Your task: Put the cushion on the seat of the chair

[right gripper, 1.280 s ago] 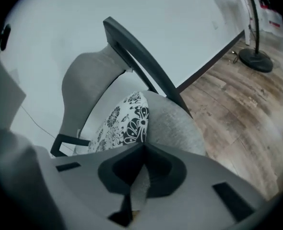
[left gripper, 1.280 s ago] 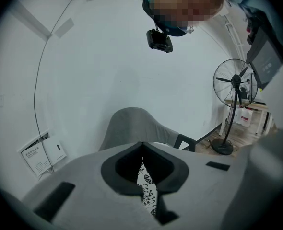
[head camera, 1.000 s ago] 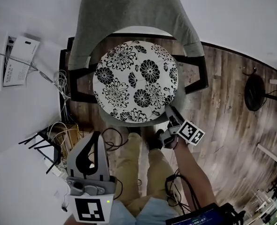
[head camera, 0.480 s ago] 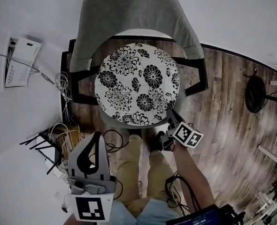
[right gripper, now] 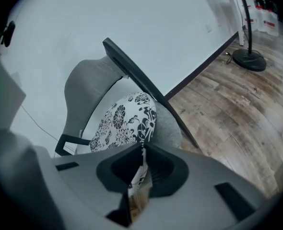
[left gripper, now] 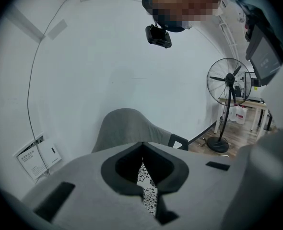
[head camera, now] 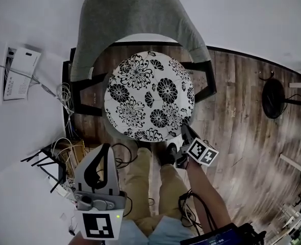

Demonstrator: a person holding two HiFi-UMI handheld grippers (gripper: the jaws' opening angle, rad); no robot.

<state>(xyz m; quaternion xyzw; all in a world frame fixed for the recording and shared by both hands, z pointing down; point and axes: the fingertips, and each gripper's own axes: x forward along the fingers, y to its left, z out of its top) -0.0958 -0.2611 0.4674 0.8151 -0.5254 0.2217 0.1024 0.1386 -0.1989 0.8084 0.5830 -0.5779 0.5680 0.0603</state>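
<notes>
Two surfaces meet behind the grey chair (head camera: 135,14): a plain white wall (head camera: 252,14) and a floor (head camera: 242,121) of dark wood planks, with a dark skirting strip along the join. Left of the chair is a tangle of cables (head camera: 69,147), and beyond it a white box (head camera: 20,73) whose print is too small to read. Right of the chair stands a pedestal fan (left gripper: 228,83). The only clear markings are the black-and-white square codes on the tools' cubes.

The round black-and-white floral cushion (head camera: 148,98) lies over the chair's seat and covers most of it. The right tool (head camera: 183,130) is clamped on the cushion's front edge, with the fabric pinched between its jaws. The left tool (head camera: 105,148) hangs in front of the chair and to its left, clear of the cushion, with its jaws together and nothing in them.
</notes>
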